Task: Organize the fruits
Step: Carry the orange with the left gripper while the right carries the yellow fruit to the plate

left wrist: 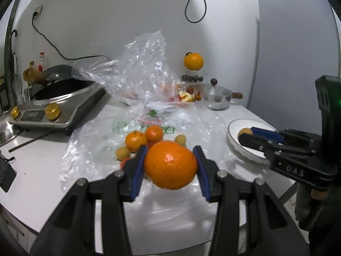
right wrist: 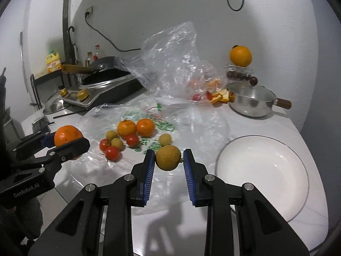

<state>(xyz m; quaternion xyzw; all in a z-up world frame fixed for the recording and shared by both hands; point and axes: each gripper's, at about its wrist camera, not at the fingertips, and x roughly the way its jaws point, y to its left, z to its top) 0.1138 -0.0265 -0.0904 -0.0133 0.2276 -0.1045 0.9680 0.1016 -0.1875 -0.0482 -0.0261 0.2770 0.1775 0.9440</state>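
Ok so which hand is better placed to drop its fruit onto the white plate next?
The right. Its tool grips the small brown fruit right beside the empty white plate. The left tool holds the orange farther off, over the plastic bag.

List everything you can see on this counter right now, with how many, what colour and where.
orange: one, orange, held in the left gripper
longan: one, tan, held in the right gripper
mandarins: two, orange, on the plastic bag
loose longans: four, tan, around the mandarins
tomatoes: three, red, front of the pile
plastic bag: clear, crumpled, mid-counter
plate: one, white, empty, right side
saucepan: one, steel, lidded, back right
far orange: one, atop a clear box of dark fruit
peels: orange, beside the saucepan
cooker with wok: back left
left gripper: black, blue pads
right gripper: black, blue pads
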